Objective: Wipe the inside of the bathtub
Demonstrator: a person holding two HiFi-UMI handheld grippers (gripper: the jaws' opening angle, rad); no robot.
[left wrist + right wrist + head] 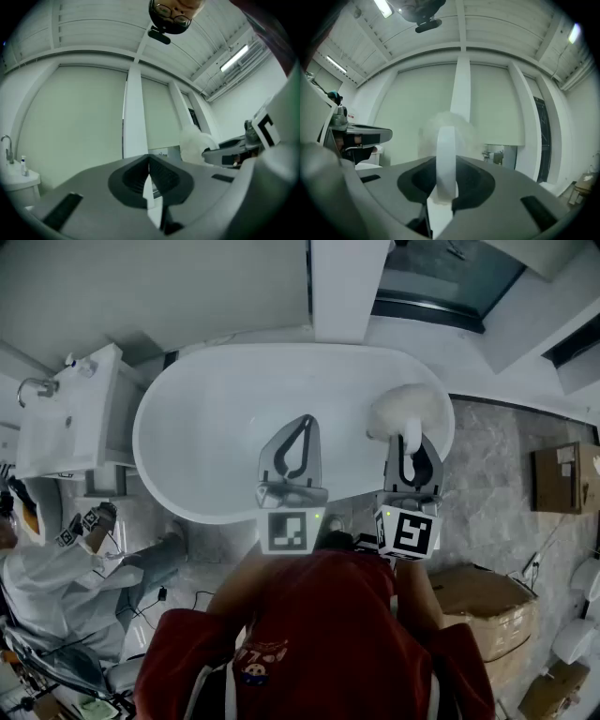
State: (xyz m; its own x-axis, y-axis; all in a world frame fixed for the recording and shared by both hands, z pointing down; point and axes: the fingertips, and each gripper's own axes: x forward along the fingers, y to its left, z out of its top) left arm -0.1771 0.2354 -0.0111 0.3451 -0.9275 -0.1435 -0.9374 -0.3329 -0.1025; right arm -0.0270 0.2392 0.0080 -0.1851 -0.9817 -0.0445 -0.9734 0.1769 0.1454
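At the bathtub's (216, 418) right end, the right claw (411, 442) clamps the handle (446, 159) of a fluffy white duster (405, 409) against the inner wall, the left claw (302, 432) hangs closed and empty, and most of the inside probably remains unwiped.

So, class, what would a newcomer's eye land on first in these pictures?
The big white oval bathtub fills the middle of the head view. Over its near rim, the right claw is clamped on the white handle of a fluffy white duster, while the left claw beside it is shut and empty.
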